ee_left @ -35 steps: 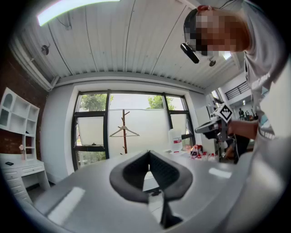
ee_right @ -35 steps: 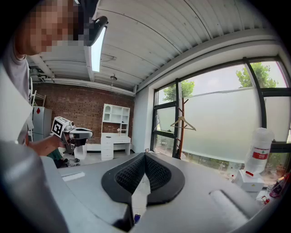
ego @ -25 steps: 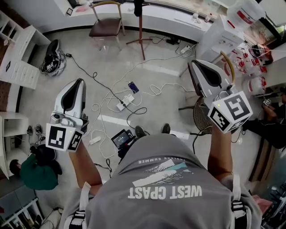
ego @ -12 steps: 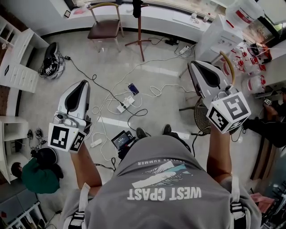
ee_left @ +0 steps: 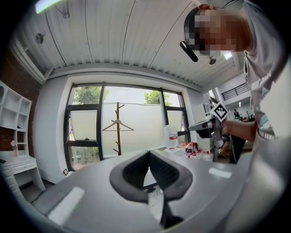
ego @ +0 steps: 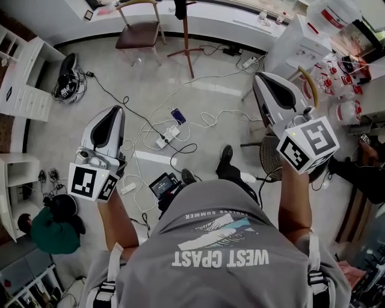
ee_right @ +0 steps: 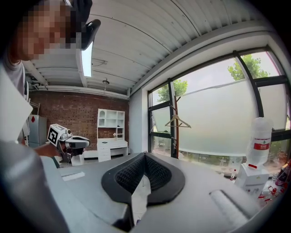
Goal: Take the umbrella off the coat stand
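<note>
head view: my left gripper (ego: pixel 110 114) and right gripper (ego: pixel 266 81) are up over the cabled floor, well apart from the coat stand (ego: pixel 186 36) by the far window ledge; dark thing (ego: pixel 180 7) at its top, can't tell if that's the umbrella; left gripper view: jaws closed, tips touching, nothing between them; a hanger (ee_left: pixel 117 126) on the stand; right gripper view: same deal, closed and empty

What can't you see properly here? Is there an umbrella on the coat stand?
1. Top of the coat stand, head view: cut off by the picture's upper edge. Only a dark lump shows, so I cannot tell if it is an umbrella.
2. Both gripper views: the stand is far off and small against the bright window. Only a hanger is plain, and no umbrella can be made out.
</note>
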